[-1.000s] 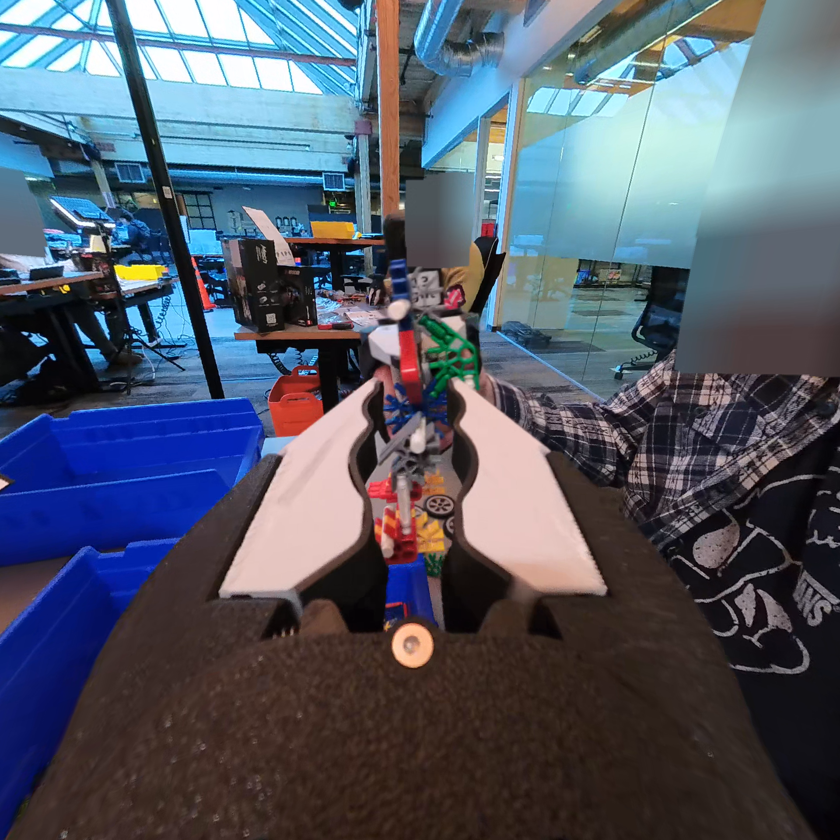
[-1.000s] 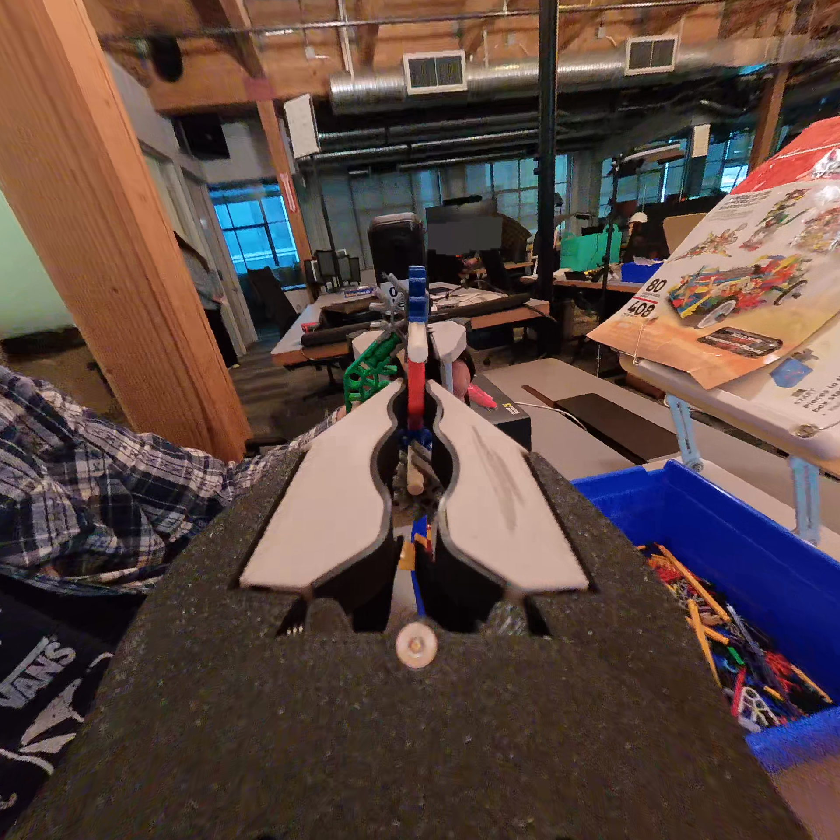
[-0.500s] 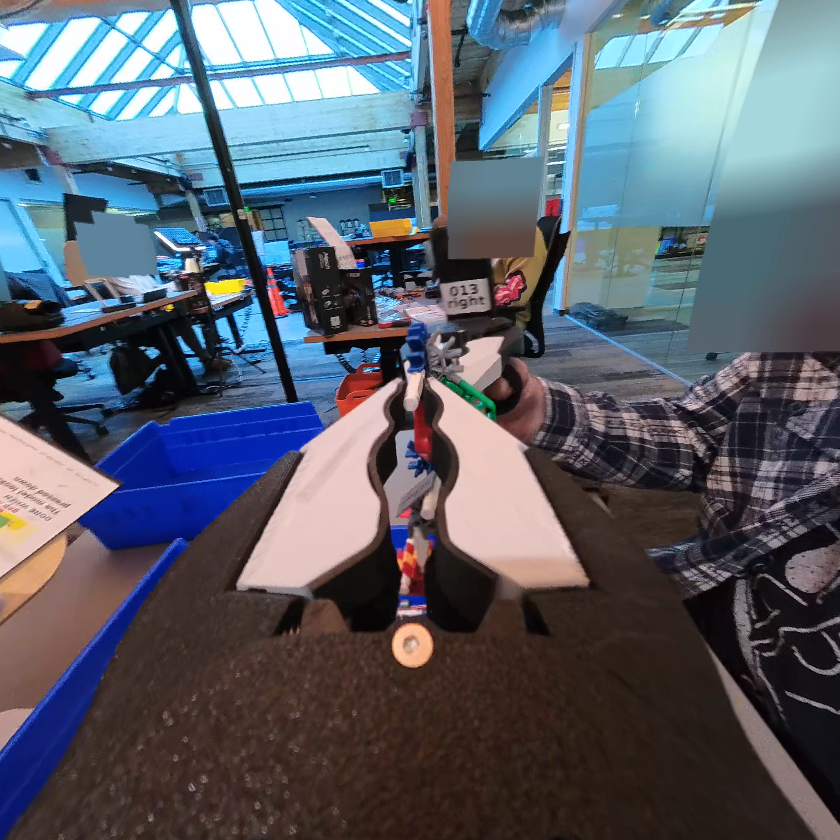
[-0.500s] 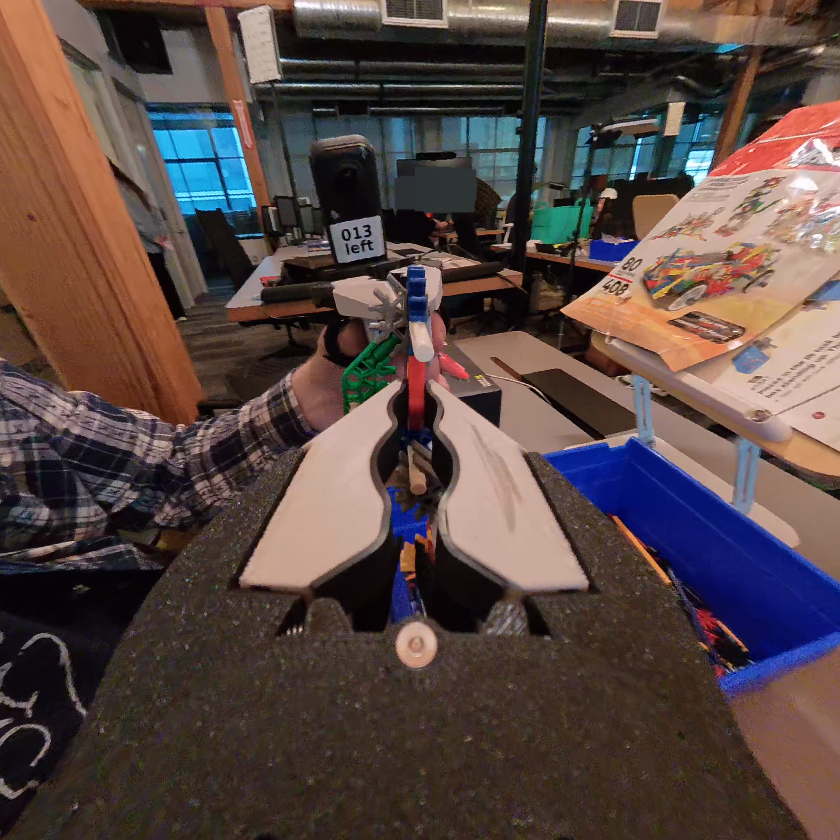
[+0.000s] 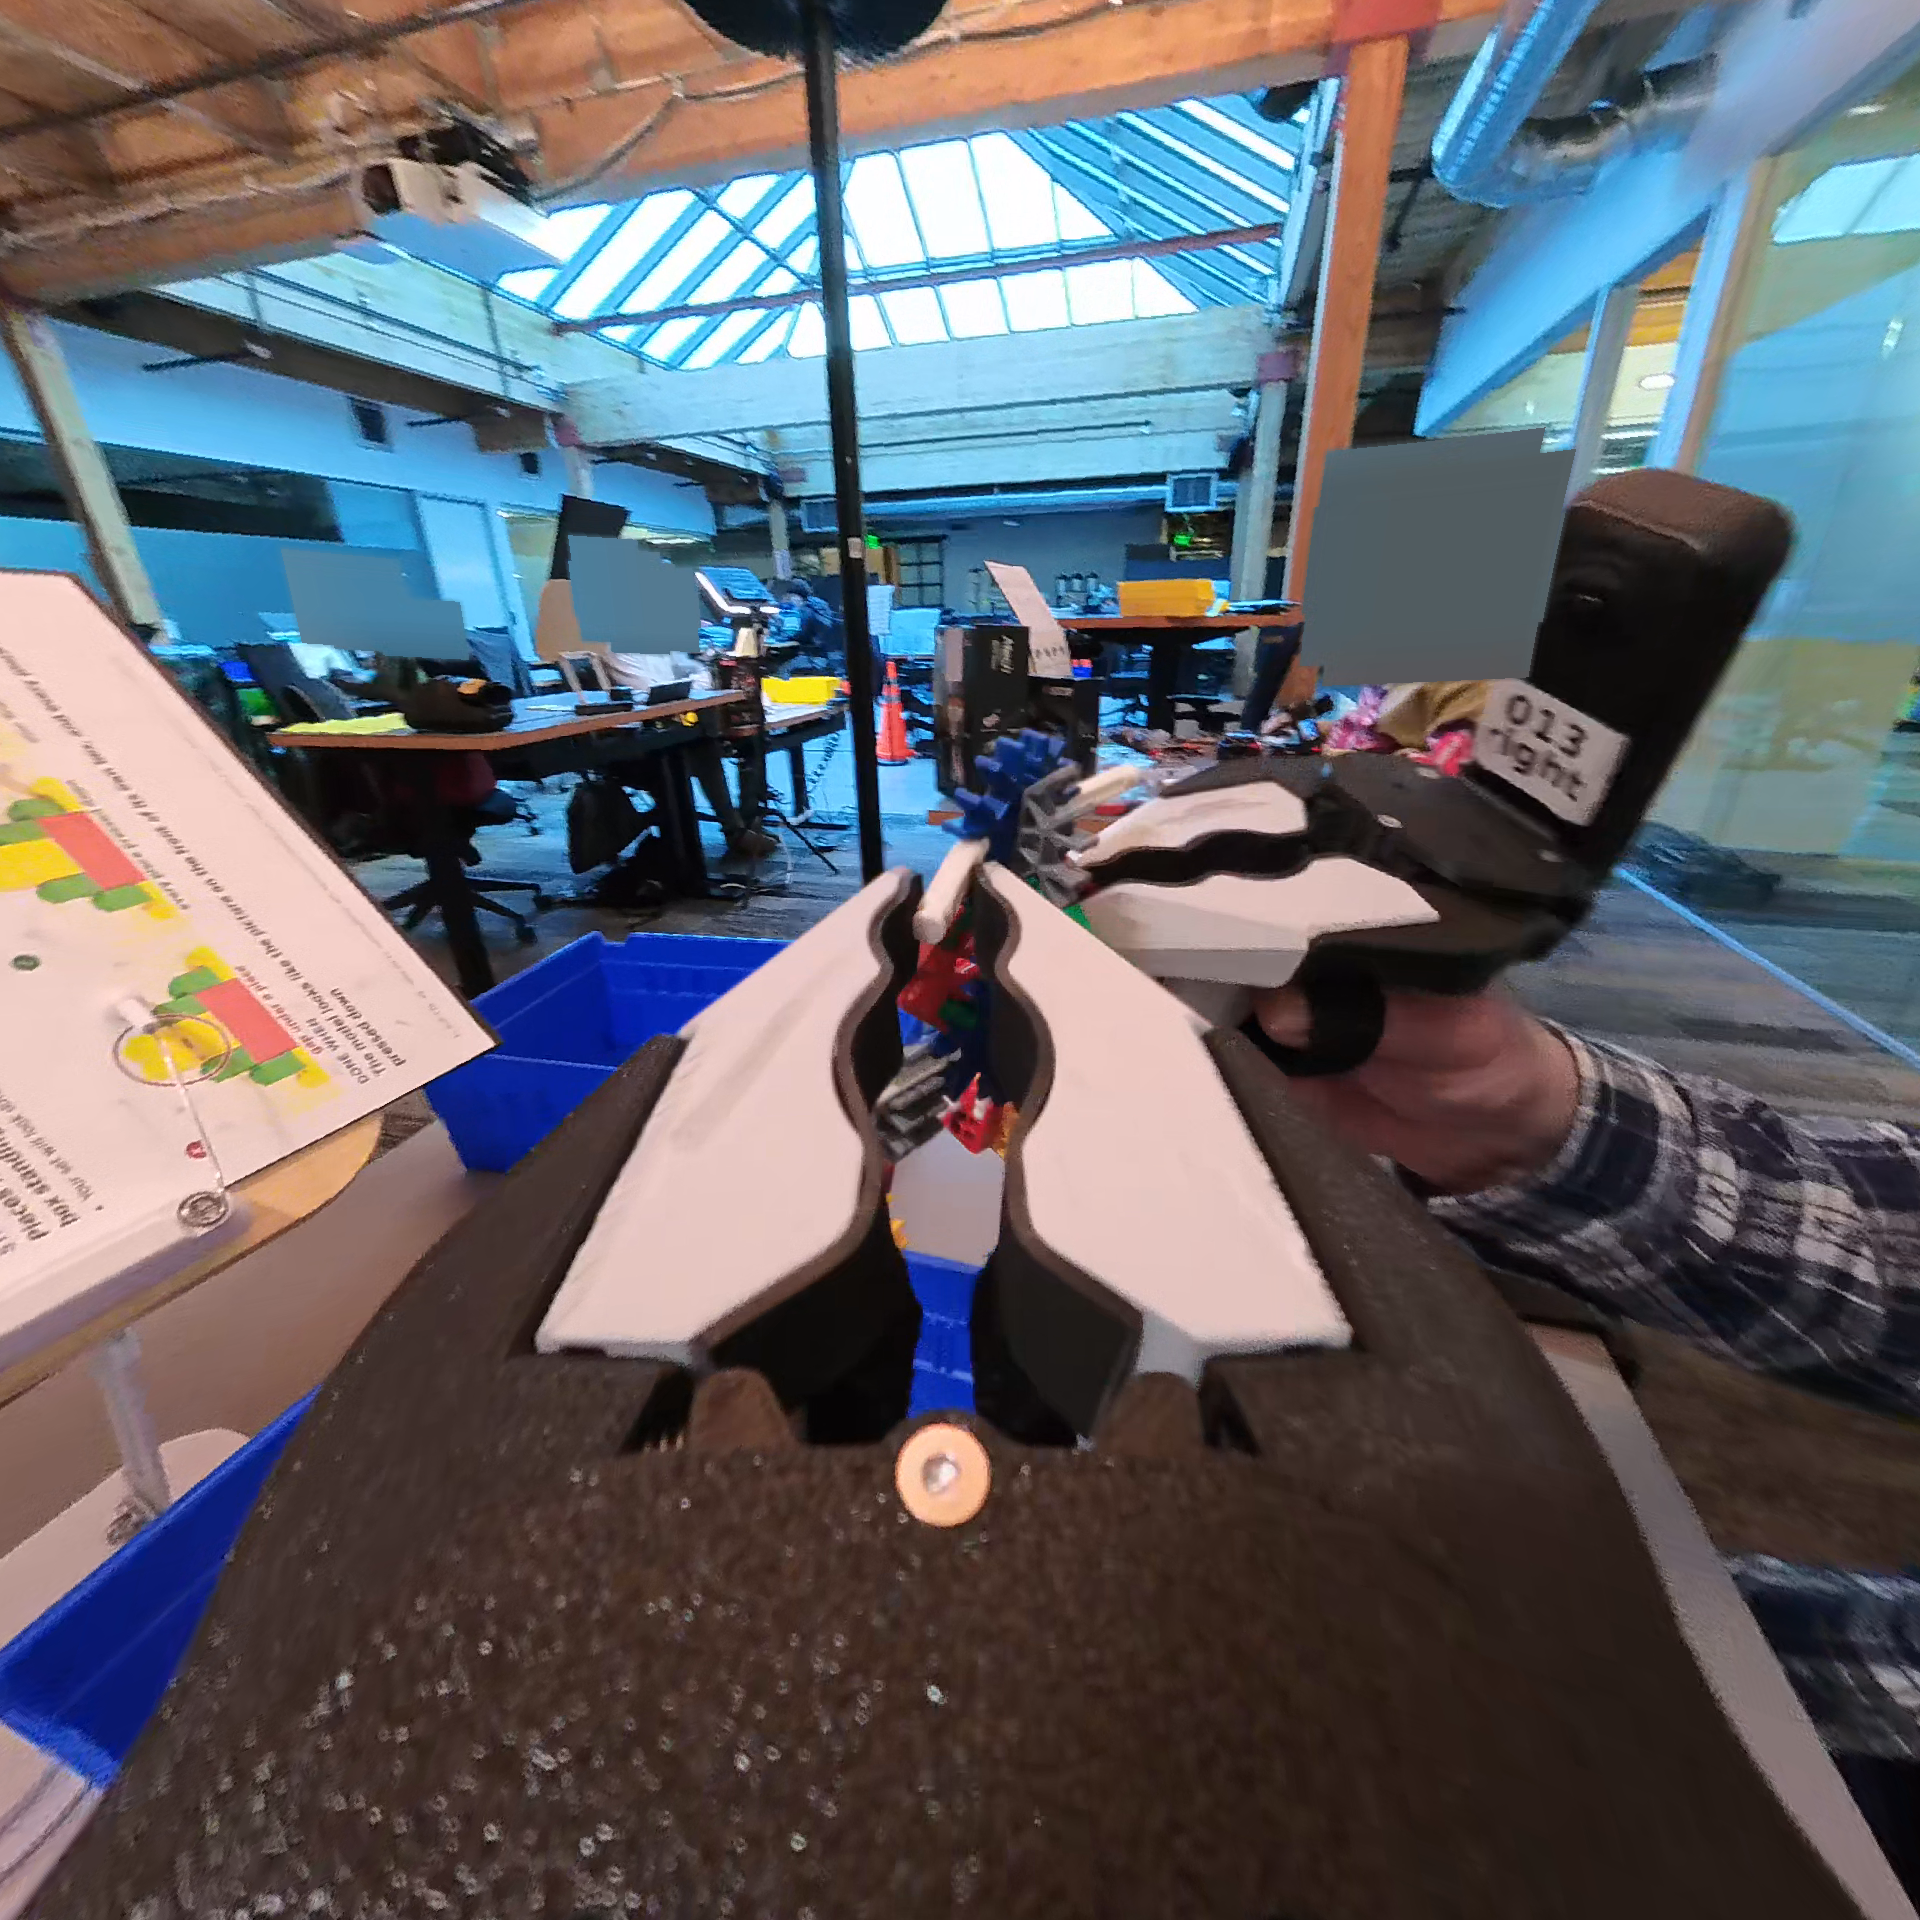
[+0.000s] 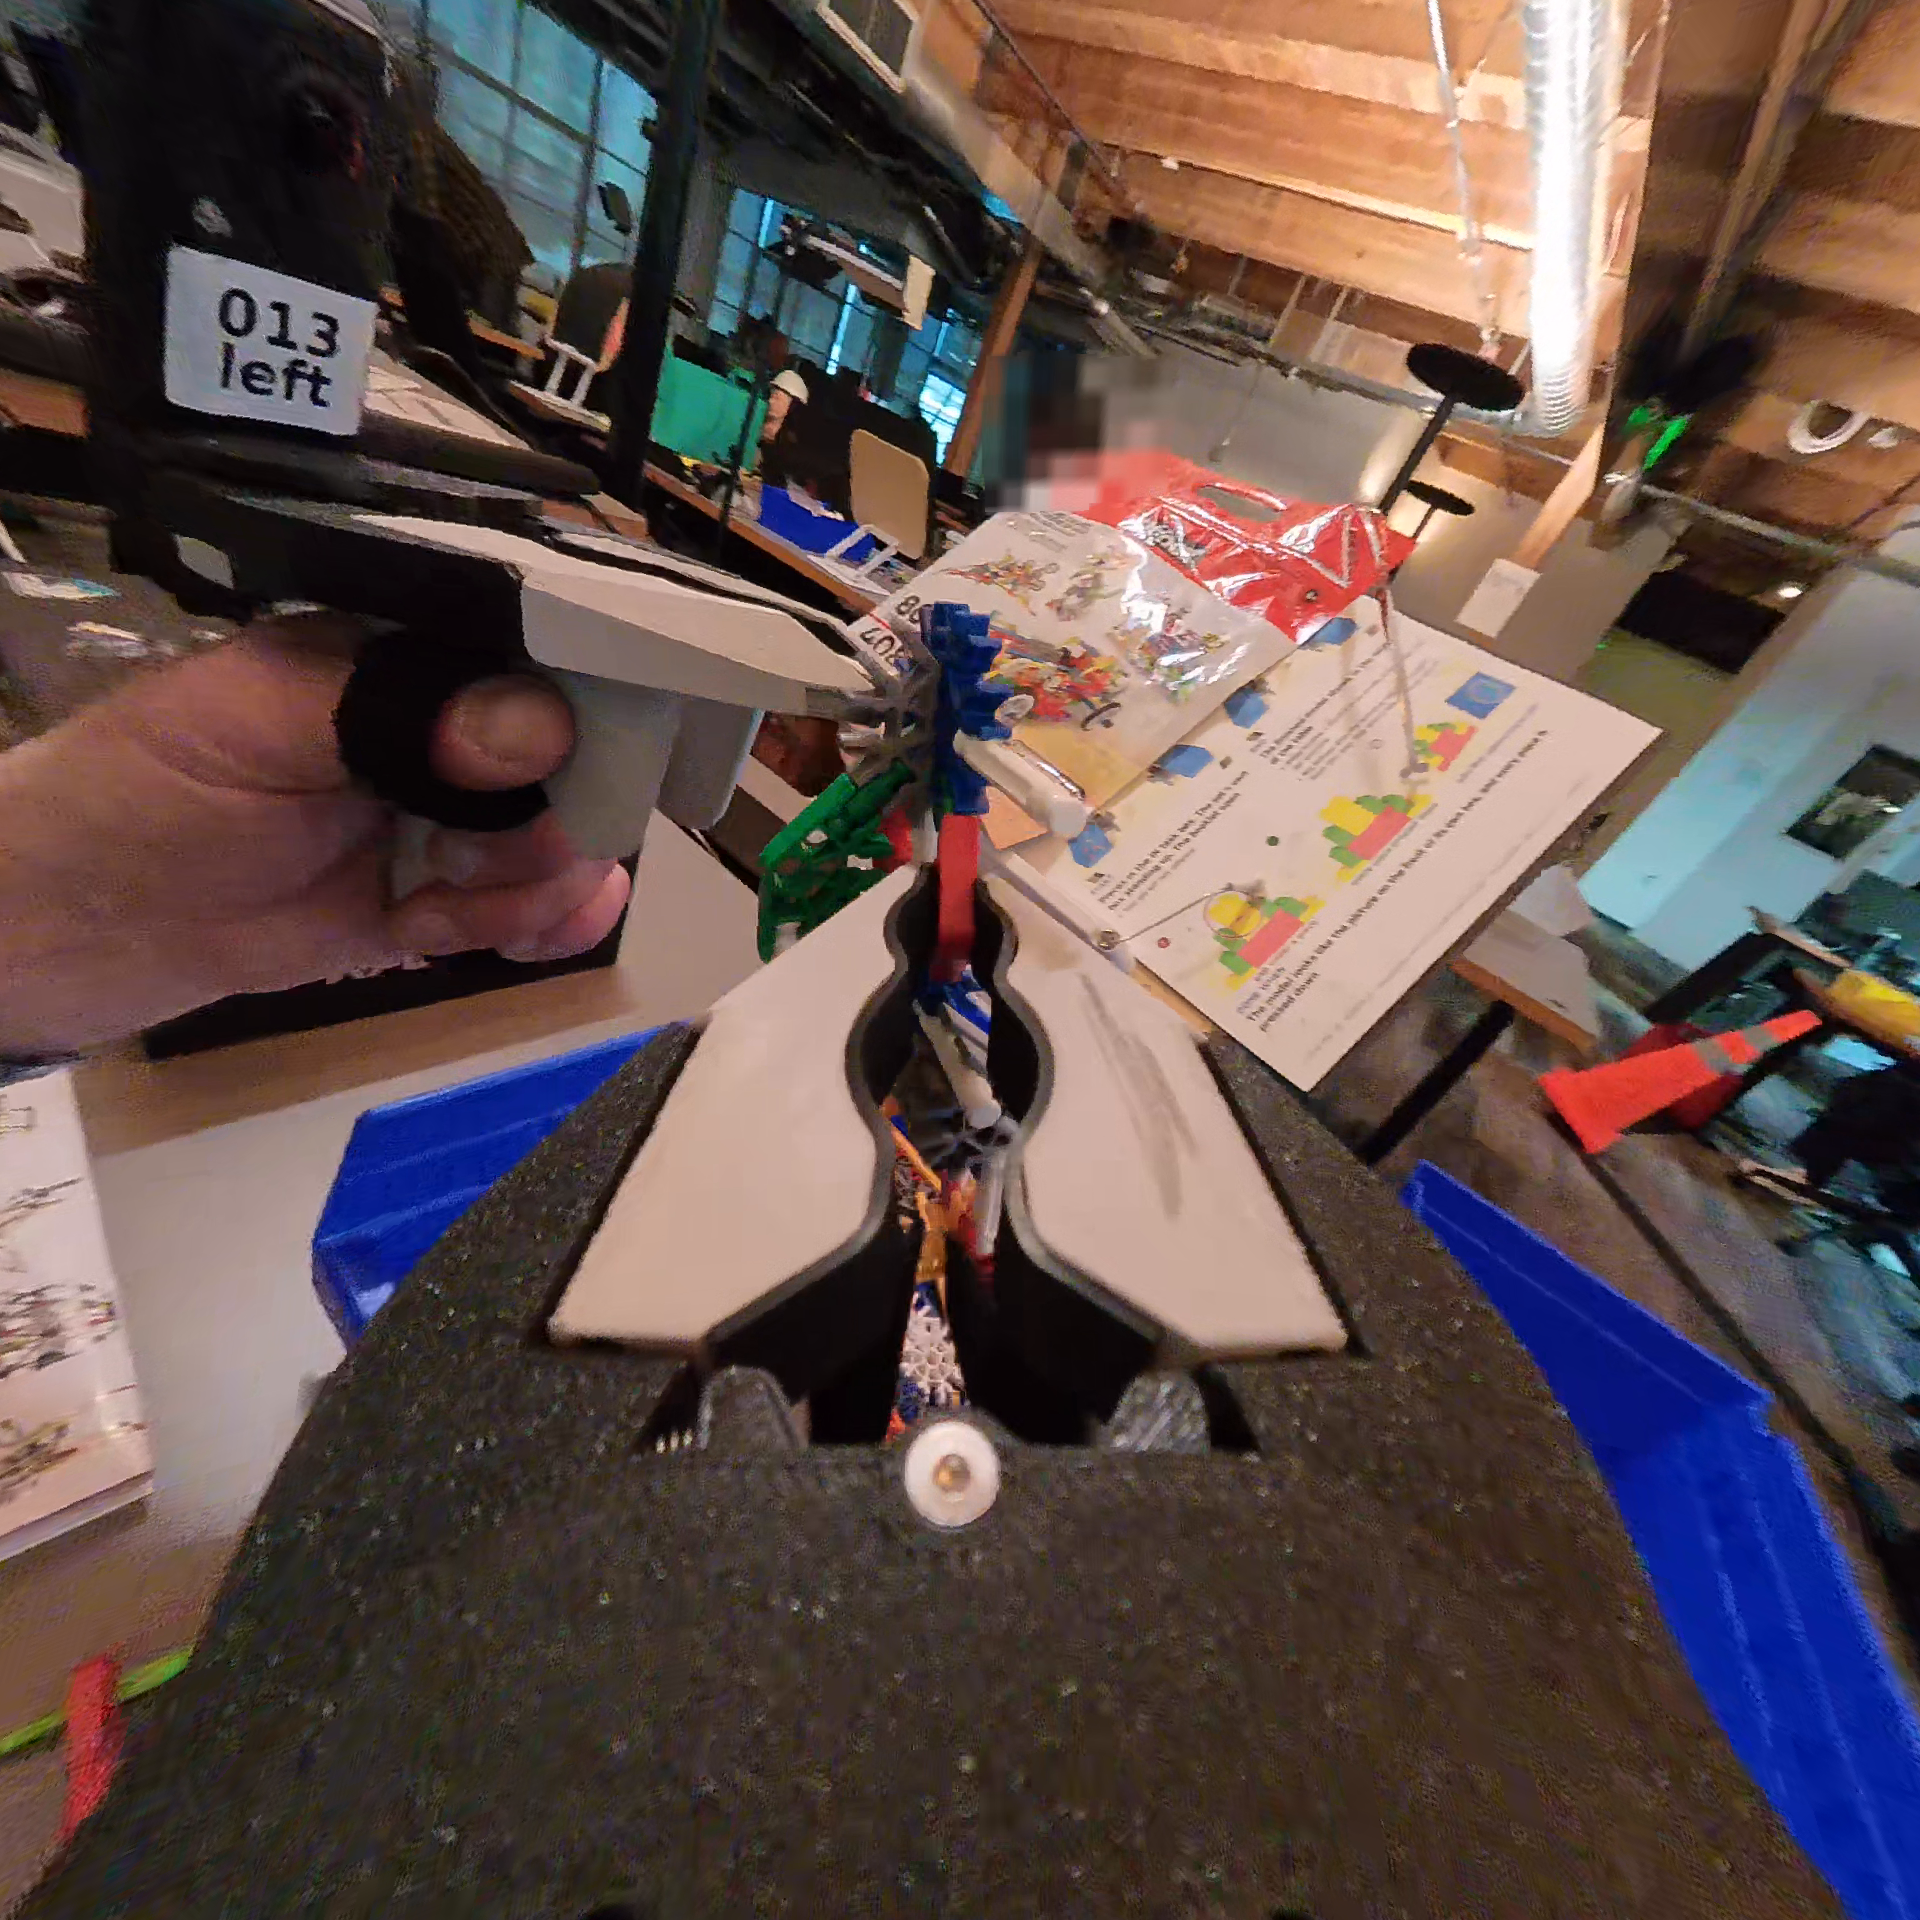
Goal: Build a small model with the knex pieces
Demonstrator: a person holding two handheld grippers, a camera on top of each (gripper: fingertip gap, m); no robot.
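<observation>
In the left wrist view the left gripper [image 5: 948, 894] has its smooth white fingers [image 5: 769, 1122] nearly together, pinching a white rod at the tips of a spiky plastic rod-and-connector model [image 5: 1013, 821], while the right gripper [image 5: 1081, 842] comes in from the right of the fingers, held by a hand [image 5: 1423, 1081] in a plaid sleeve, above ribbed blue bins [image 5: 592, 1029].

In the right wrist view the right gripper [image 6: 954, 883] clamps the model's [image 6: 951, 727] red rod between scuffed fingers [image 6: 1132, 1132] (blue toothed connector just beyond the tips), the left gripper [image 6: 883, 691] meeting it from the left, a tilted instruction board [image 6: 1351, 831] beyond on the right.
</observation>
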